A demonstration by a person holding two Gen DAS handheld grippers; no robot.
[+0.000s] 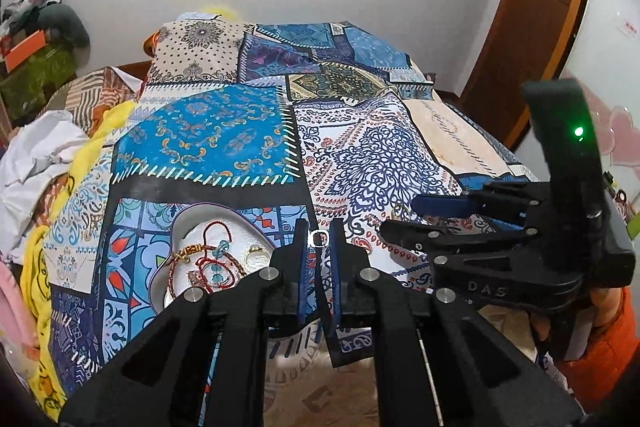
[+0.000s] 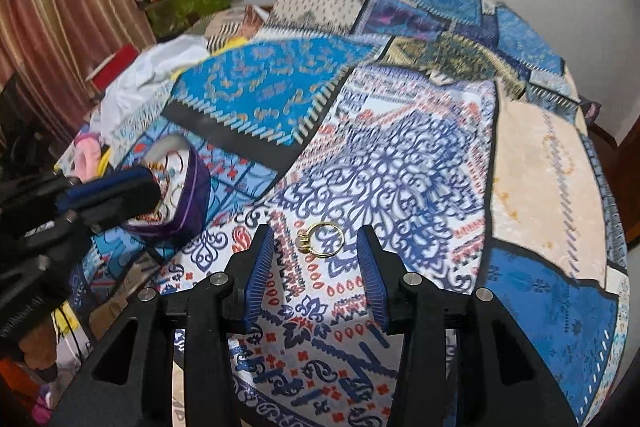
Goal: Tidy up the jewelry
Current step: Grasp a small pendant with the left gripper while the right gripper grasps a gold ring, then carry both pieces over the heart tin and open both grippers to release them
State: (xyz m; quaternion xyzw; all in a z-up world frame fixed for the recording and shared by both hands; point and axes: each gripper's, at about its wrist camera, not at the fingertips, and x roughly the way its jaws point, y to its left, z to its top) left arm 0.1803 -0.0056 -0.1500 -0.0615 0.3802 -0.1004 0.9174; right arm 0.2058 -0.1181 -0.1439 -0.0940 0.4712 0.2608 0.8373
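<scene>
We see the left gripper (image 1: 319, 238) pinching a small ring (image 1: 319, 238); right gripper (image 2: 316, 247) spread around a gold ring (image 2: 323, 239), tray (image 2: 191, 195) at nine o'clock.

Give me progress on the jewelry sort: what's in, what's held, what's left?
Done: beaded bracelets and a gold ring already lie in the heart-shaped tray. In hand: the left hand-held gripper is shut on a small silver ring. Left: another gold ring lies on the bedspread, between the open right hand-held gripper fingers, not yet gripped.
</scene>
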